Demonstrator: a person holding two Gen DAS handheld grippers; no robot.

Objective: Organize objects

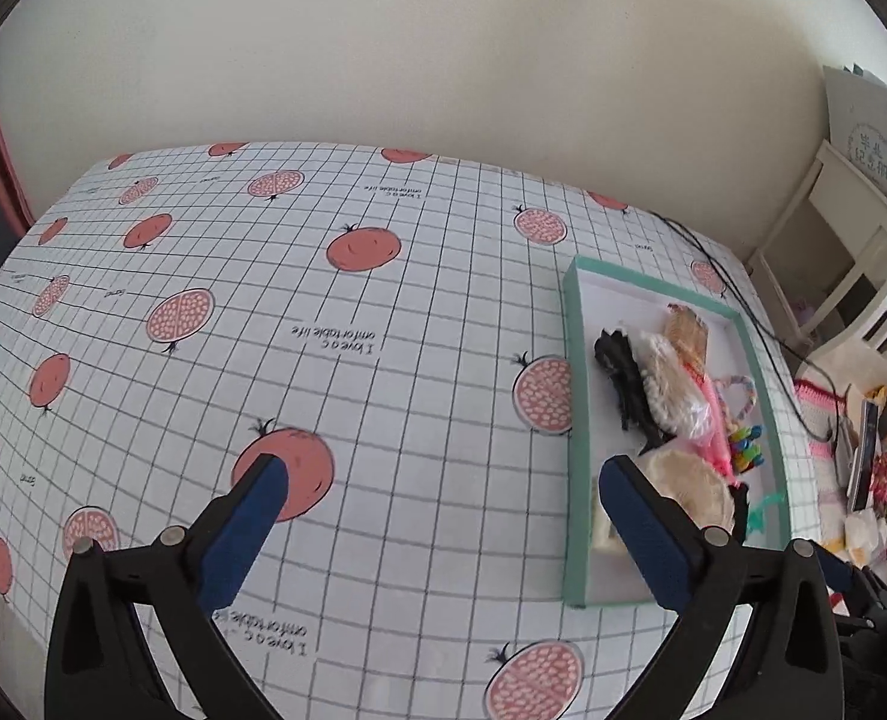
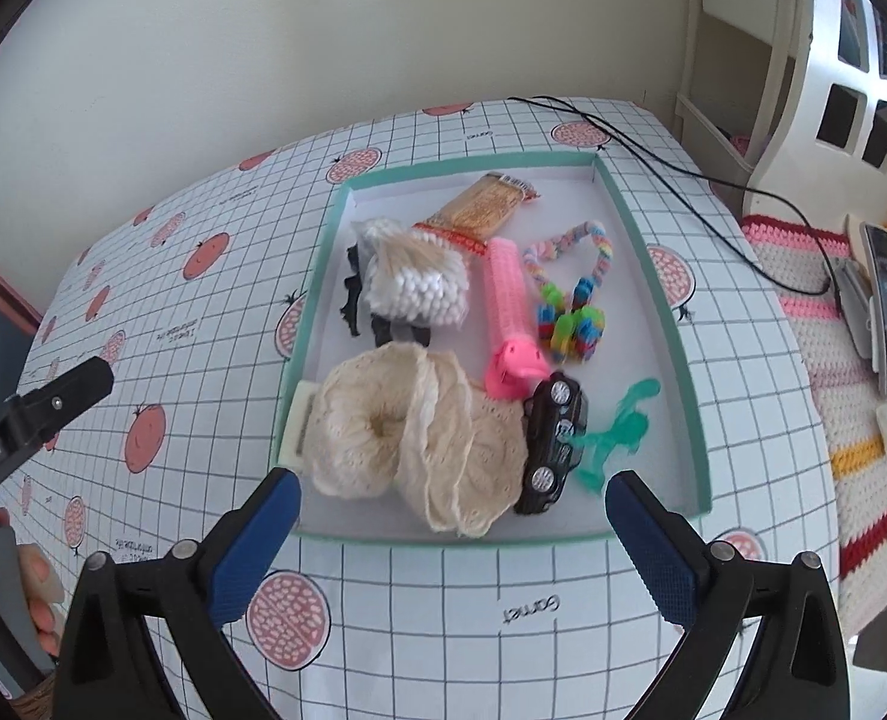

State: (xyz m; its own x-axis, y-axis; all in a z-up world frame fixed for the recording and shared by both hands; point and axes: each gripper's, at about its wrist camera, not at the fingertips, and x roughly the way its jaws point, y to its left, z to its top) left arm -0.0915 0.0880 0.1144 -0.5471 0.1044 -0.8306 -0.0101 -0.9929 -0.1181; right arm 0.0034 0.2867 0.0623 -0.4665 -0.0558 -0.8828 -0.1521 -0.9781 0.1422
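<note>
While hovering over the surface (image 2: 443, 612), both claws, left (image 1: 443, 480) and right (image 2: 452, 495), spread wide, gripping nothing; toy car (image 2: 551, 441), cotton swabs (image 2: 416, 282) (bagged), lace doilies (image 2: 419, 438) inside the tray (image 2: 668, 312), right side.

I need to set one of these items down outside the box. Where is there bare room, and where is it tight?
The gridded pomegranate tablecloth left of the teal-rimmed white box is bare up to the wall. Inside the box, only the far-right corner past the rainbow bead loop is free; the near half is crowded by cream crocheted doilies, black toy car and green plastic figure.
</note>
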